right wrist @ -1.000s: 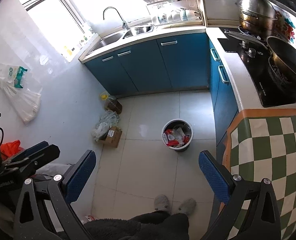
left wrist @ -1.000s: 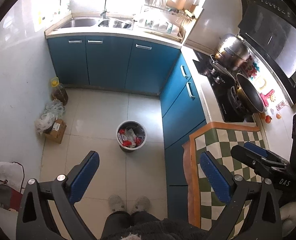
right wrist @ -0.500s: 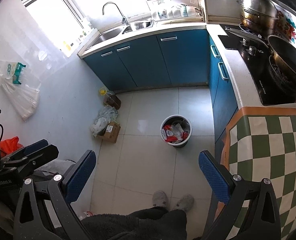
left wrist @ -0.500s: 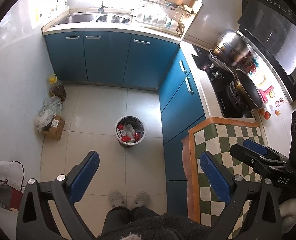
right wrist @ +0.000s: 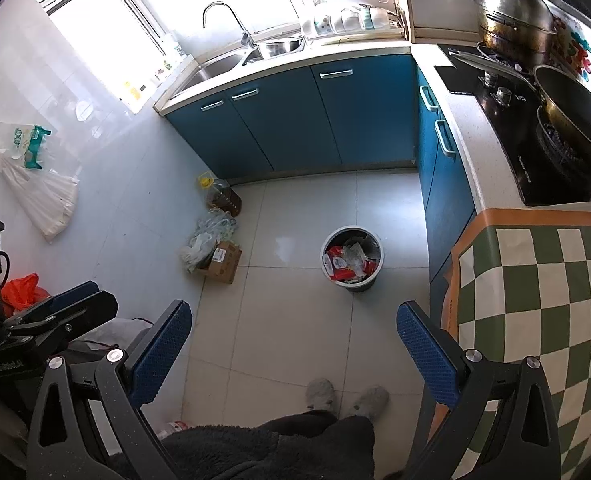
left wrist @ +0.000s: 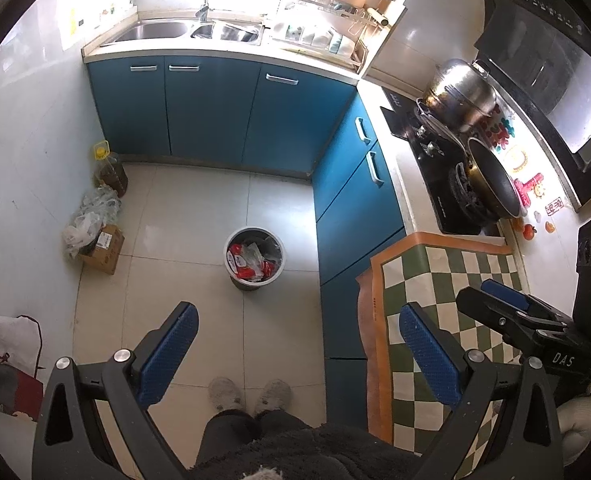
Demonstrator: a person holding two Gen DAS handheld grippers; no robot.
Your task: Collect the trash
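Note:
A round grey trash bin [left wrist: 254, 257] stands on the tiled floor, filled with red and clear wrappers; it also shows in the right wrist view [right wrist: 352, 257]. My left gripper [left wrist: 297, 354] is open and empty, held high above the floor, near side of the bin. My right gripper [right wrist: 295, 354] is open and empty, also high above the floor. The right gripper shows at the right of the left wrist view [left wrist: 507, 312], over the checked table. The left gripper shows at the left of the right wrist view [right wrist: 55, 316].
Blue cabinets [left wrist: 215, 112] line the far and right sides. A checked tablecloth [right wrist: 543, 300] covers a table at right. A cardboard box [left wrist: 105, 248], plastic bags [left wrist: 91, 216] and an oil bottle [left wrist: 109, 168] sit by the left wall. The person's slippers [left wrist: 251, 394] are below.
Both views have shifted slightly; the bin and cabinets sit a little higher in the left wrist view. Both grippers stay open and empty.

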